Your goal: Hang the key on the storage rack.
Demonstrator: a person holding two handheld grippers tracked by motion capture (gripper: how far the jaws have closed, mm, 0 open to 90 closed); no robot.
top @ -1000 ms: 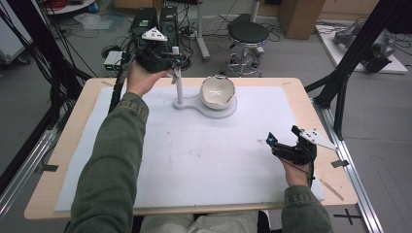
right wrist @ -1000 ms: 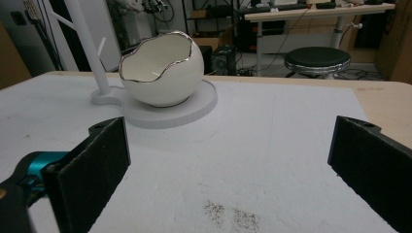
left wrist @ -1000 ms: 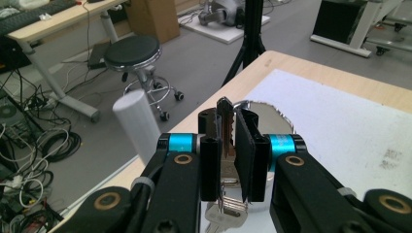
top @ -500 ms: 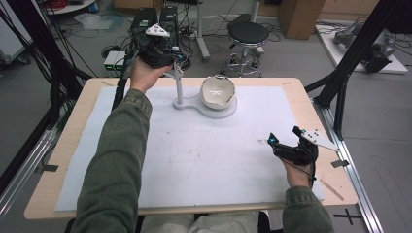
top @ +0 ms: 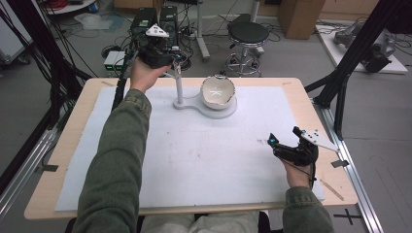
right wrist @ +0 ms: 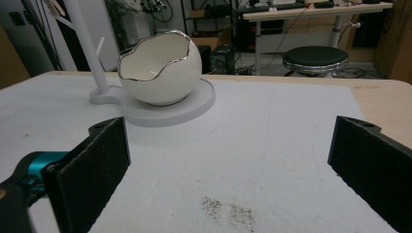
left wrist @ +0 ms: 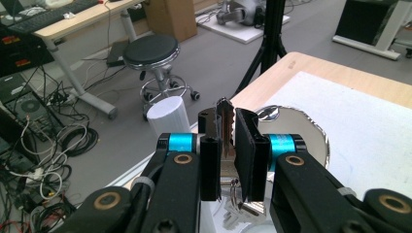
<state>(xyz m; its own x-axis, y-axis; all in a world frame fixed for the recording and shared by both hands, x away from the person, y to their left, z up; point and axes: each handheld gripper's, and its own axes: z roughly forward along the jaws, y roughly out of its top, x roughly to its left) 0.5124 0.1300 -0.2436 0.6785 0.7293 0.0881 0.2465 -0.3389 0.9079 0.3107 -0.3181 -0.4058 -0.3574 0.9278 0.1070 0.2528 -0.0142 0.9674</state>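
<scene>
Cables, a black stool and a cardboard box crowd the floor beyond the tabletop (top: 73, 145), which carries a white mat. Seen from the high view, the landmark is the white stand (top: 179, 87), a thin post on a flat base at the far middle of the mat. An egg-shaped bowl (top: 217, 91) sits on that base just right of the post. The left tool (top: 167, 56) is held up at the top of the post, while the right tool (top: 284, 141) rests well away from the stand, near the mat's right edge.

From the left gripper view, the left tool (left wrist: 226, 145) has its jaws pressed together on a key (left wrist: 224, 121), blade up, with a ring and more keys dangling below (partly hidden by the jaws). The post top (left wrist: 167, 116) stands just left of the key, the bowl (left wrist: 296, 131) behind.

By my judgement the step is hanging the keyring on the stand: the ring should be brought level over a peg, lowered slowly, and let go only once it bears weight. Which peg is meant, and whether the ring already touches it, I cannot tell.

From the right gripper view, the right tool (right wrist: 233, 165) stands spread wide and empty, facing the bowl (right wrist: 160, 68) beside the stand (right wrist: 90, 53), whose top is cut off.
</scene>
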